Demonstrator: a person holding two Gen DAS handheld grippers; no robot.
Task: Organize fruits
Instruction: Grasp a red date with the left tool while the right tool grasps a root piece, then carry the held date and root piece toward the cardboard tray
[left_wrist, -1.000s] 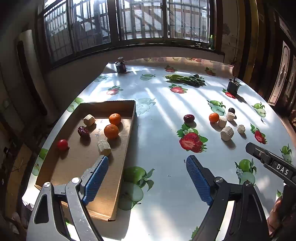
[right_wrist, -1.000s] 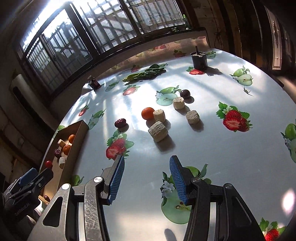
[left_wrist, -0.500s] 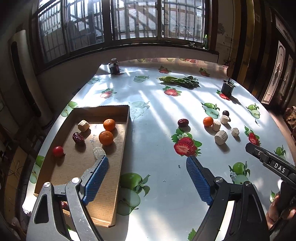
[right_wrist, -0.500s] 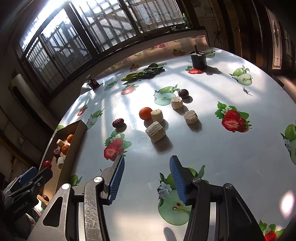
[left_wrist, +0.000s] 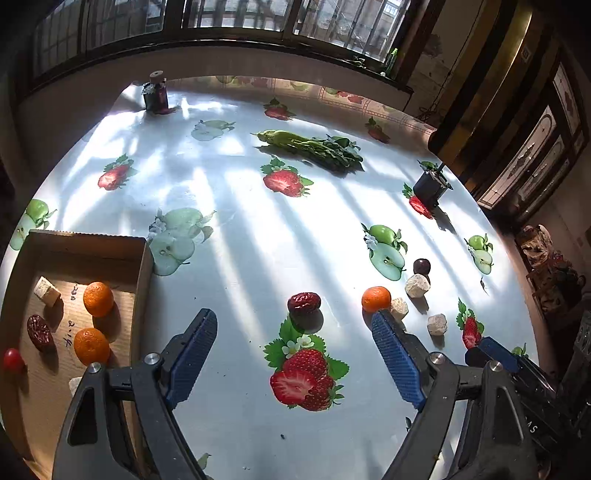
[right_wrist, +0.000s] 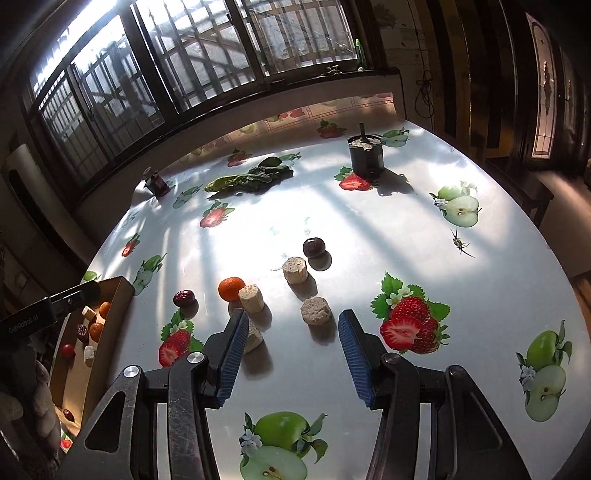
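Observation:
A cardboard tray (left_wrist: 144, 273) at the left holds two oranges (left_wrist: 98, 299), a red date (left_wrist: 39, 332), a small red fruit (left_wrist: 13, 360) and pale chunks. On the table lie a red date (left_wrist: 303, 302), an orange (left_wrist: 376, 299), a dark plum (left_wrist: 421, 266) and several pale chunks (left_wrist: 417, 285). My left gripper (left_wrist: 291, 350) is open and empty, just short of the date. My right gripper (right_wrist: 291, 350) is open and empty, with a pale chunk (right_wrist: 314, 311) just ahead between its fingers; the orange (right_wrist: 231, 288), date (right_wrist: 183, 297) and plum (right_wrist: 314, 247) lie beyond.
A bunch of leafy greens (left_wrist: 314, 146) lies at the back. A dark cup (left_wrist: 430, 186) stands at the right, a small dark jar (left_wrist: 155, 94) at the far left corner. The tray also shows in the right wrist view (right_wrist: 118, 295).
Both grippers have moved forward over the table toward the loose fruit. The left one has swung right, away from the tray. Both stay open.

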